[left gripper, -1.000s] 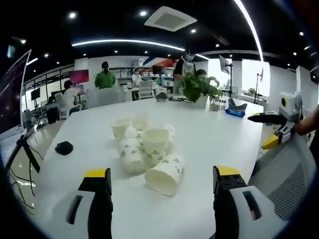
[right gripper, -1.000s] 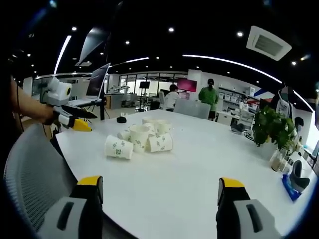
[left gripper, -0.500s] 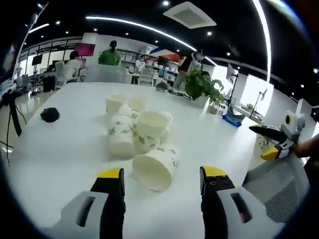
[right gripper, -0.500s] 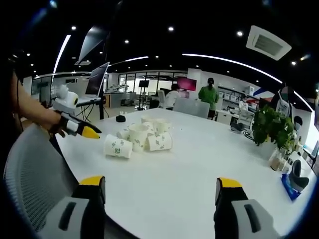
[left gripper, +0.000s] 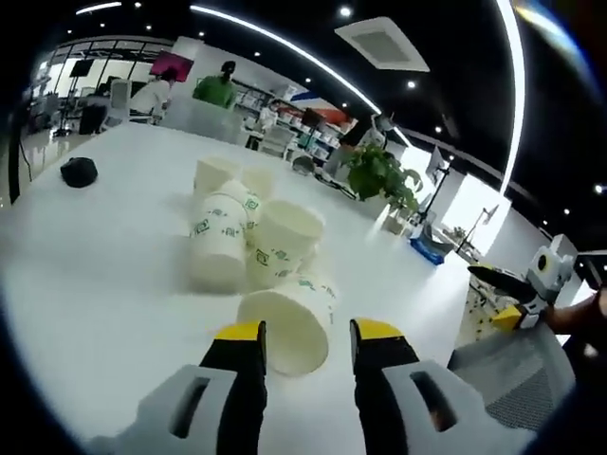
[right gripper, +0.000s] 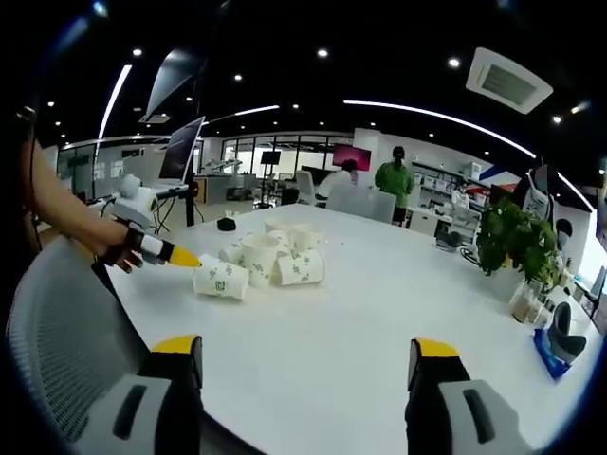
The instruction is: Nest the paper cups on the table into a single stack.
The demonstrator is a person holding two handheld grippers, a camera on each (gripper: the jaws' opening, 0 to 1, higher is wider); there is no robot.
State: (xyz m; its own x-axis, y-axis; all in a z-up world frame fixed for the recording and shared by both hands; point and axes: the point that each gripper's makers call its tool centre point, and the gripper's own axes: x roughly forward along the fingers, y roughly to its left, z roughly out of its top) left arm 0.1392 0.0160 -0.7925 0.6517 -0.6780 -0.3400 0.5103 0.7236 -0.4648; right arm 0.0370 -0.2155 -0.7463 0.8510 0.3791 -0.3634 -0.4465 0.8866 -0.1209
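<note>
Left gripper (left gripper: 305, 346) closes in on the nearest fallen cup (left gripper: 287, 318).

Over the last second it has moved in from well back, its jaws narrowing from wide to a slim gap just beside the cup's rim; I judge a pickup is about to start. The cups (left gripper: 242, 242) lie jumbled at frame centre on the table (left gripper: 85, 284). The right gripper (right gripper: 299, 370) waits wide and empty at the lower frame. A plant (left gripper: 377, 172) and a dark object (left gripper: 78, 171) sit well apart, blocking nothing.
</note>
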